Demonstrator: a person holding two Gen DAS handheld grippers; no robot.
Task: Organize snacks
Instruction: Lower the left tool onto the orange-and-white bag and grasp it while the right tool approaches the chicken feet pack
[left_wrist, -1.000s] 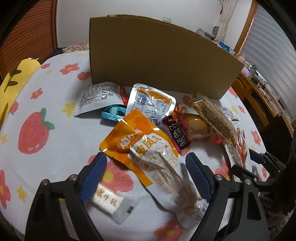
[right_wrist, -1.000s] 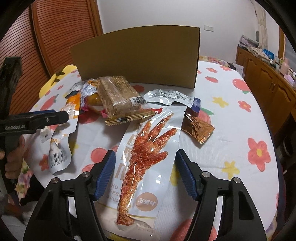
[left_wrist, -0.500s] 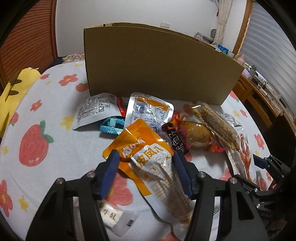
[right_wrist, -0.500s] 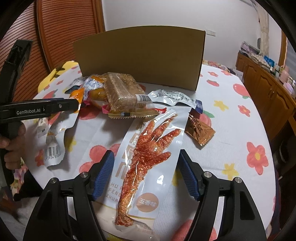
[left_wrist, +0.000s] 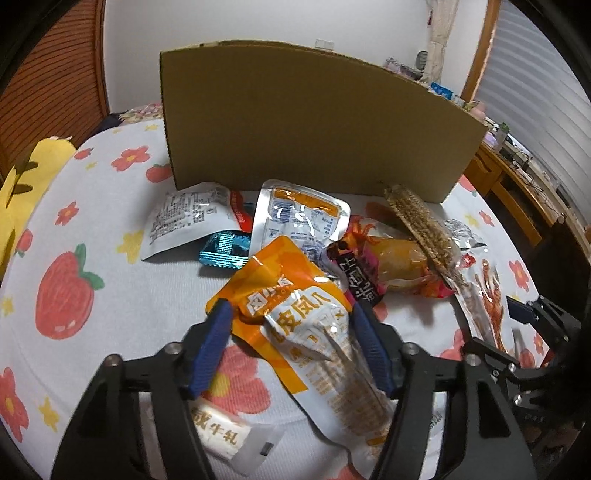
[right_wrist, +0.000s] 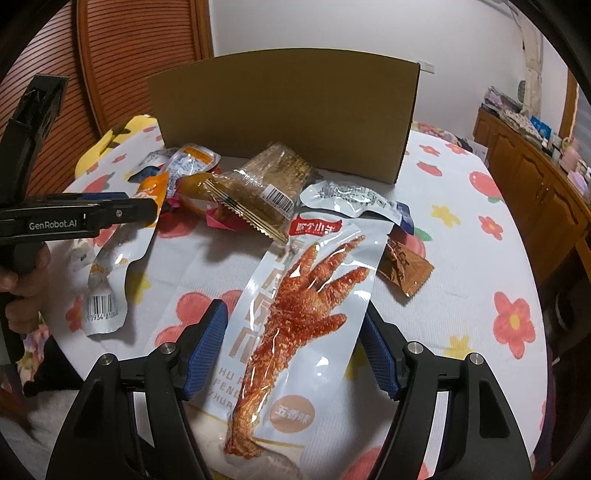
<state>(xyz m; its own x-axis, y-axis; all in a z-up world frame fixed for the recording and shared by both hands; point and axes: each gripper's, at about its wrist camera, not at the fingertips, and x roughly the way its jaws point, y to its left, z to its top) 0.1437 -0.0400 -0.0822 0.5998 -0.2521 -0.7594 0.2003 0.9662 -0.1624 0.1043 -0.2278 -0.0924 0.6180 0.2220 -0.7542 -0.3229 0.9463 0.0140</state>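
Observation:
My left gripper (left_wrist: 293, 343) is shut on an orange and white chicken-feet snack pouch (left_wrist: 314, 332) and holds it lifted off the table, its lower end hanging. The pouch also shows in the right wrist view (right_wrist: 110, 266), held by the left gripper's fingers (right_wrist: 122, 214). My right gripper (right_wrist: 295, 347) is shut on a long white pouch with a red chicken foot (right_wrist: 303, 314), which bows up between the blue pads. Other snacks lie in front of a tall cardboard box (left_wrist: 306, 122): a seed-bar packet (right_wrist: 266, 184), silver pouches (left_wrist: 299, 218) and a blue wrapper (left_wrist: 221, 251).
The table has a white cloth with flowers and strawberries (left_wrist: 66, 291). A small white milk-candy packet (left_wrist: 229, 439) lies under the left gripper. A brown sachet (right_wrist: 404, 269) and a silver pouch (right_wrist: 347, 195) lie right of the held pouch. A wooden cabinet (right_wrist: 535, 177) stands at right.
The left gripper closed on the orange pouch and lifted it. The right gripper closed on the red chicken-foot pouch and raised it.

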